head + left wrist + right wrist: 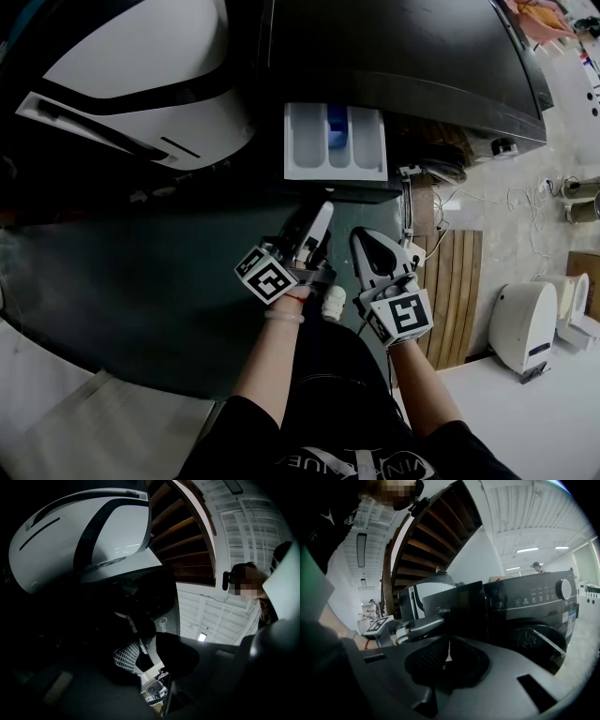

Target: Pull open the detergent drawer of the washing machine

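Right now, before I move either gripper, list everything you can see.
washing machine: one, black, top centre
detergent drawer: one, white with blue insert, pulled out of the machine
second appliance: one, white with black band, top left
slatted panel: one, wooden, floor at right
cables: a few, white, floor at right
small unit: one, white, far right
left gripper: one, white, jaws apart, empty, below the drawer
right gripper: one, white, jaws together, empty, beside the left

- detergent drawer (pixel 305 141): smooth white plastic, faintly glossy
- washing machine (pixel 403 56) top: dark, glossy, perhaps painted metal
- slatted platform (pixel 455 291): bare matt wood
- right gripper (pixel 447 658) pads (pixel 426 660): black, matt, finely dimpled
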### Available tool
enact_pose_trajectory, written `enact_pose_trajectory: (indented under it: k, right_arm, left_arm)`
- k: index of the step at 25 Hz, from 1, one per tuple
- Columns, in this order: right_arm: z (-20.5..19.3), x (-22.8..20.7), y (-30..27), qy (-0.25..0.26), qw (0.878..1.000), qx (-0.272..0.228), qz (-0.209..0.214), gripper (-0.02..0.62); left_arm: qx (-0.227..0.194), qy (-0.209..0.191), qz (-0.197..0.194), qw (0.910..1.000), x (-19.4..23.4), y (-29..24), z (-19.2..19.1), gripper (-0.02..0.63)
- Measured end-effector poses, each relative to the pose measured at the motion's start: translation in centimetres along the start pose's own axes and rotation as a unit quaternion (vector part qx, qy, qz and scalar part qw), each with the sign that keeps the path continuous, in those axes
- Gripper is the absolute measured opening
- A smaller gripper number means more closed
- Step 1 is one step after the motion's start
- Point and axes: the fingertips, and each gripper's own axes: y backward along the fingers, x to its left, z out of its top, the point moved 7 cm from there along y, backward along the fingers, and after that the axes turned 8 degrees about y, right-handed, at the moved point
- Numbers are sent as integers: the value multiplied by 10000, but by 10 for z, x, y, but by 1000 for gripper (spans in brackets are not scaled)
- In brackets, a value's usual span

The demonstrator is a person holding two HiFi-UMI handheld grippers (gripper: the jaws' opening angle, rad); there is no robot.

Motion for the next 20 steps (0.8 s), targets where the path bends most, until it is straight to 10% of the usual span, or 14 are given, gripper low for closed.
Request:
enact_pose_trajectory:
  k: [20]
  right_arm:
    - [-7,10,15,-79,10000,10,38,18]
  left_arm:
    - [14,-56,-2,10000,-8,19,-12,117]
